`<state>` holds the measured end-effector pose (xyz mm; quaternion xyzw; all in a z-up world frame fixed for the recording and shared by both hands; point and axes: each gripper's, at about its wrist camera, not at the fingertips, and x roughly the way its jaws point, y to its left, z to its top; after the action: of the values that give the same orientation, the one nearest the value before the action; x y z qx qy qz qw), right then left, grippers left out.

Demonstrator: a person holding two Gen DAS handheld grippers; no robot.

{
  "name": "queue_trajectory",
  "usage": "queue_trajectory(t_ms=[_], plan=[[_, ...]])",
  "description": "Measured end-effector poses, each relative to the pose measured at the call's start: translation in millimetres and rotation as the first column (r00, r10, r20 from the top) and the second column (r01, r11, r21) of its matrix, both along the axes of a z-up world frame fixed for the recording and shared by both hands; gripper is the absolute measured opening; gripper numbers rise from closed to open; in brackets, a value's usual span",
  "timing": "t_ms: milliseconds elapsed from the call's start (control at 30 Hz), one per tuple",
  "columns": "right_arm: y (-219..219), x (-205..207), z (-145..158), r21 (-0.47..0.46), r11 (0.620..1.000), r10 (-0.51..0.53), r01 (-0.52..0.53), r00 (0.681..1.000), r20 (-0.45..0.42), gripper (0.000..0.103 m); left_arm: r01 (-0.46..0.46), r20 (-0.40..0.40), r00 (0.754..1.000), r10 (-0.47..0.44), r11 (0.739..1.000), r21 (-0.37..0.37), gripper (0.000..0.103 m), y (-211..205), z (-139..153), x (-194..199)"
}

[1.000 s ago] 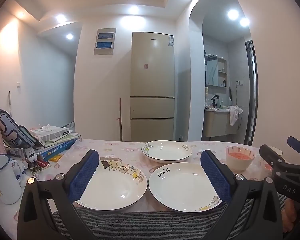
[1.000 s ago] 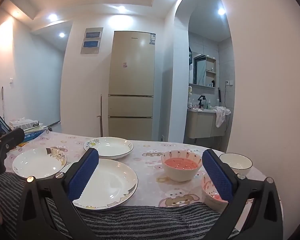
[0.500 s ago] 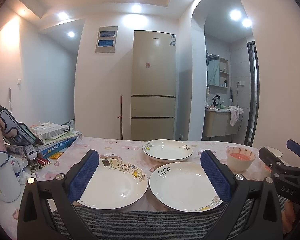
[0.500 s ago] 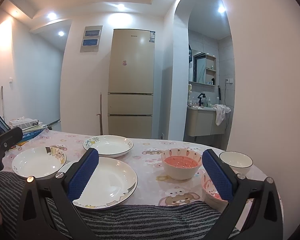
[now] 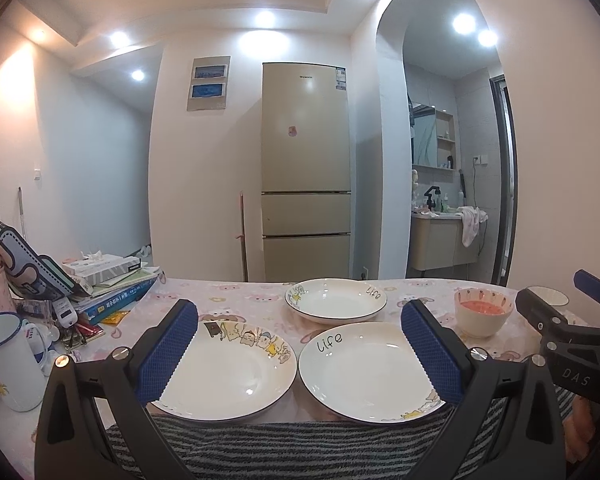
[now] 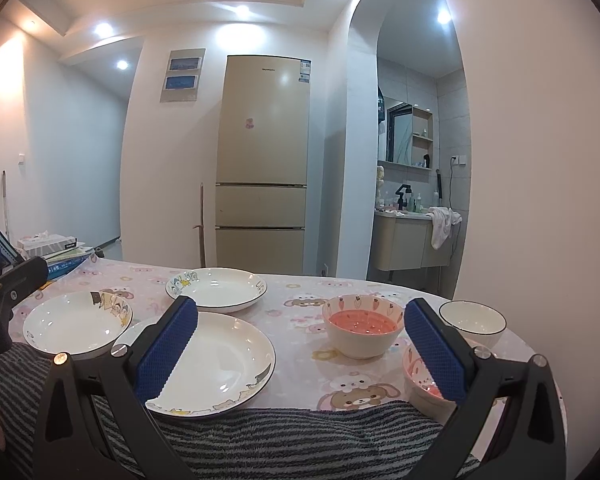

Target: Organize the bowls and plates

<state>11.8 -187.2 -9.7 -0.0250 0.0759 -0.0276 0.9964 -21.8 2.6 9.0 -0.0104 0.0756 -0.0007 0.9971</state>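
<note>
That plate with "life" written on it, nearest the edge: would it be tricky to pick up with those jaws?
Probably somewhat. The plate looks glazed and glossy, so likely slippery. It lies flat on the tablecloth, leaving only a thin rim to pinch. It appears ceramic: stiff, fairly heavy, and breakable if dropped.

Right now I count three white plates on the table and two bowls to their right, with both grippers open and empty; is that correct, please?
Nearly: there are three bowls, not two. The right wrist view shows the carrot-rim bowl, the black-rimmed white bowl and a pink bowl partly behind the right gripper. The three plates and the open, empty left gripper stand as you said.
</note>
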Motion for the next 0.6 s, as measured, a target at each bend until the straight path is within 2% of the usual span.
queue_trajectory(t_ms=[600], plan=[[-0.5,-0.4,0.8,0.023,1.0,0.0,0.0,1.0,0.014,0.103,-0.005,0.01,1.0,0.005,1.0,-0.001,0.103,-0.3,-0.9,-0.4]])
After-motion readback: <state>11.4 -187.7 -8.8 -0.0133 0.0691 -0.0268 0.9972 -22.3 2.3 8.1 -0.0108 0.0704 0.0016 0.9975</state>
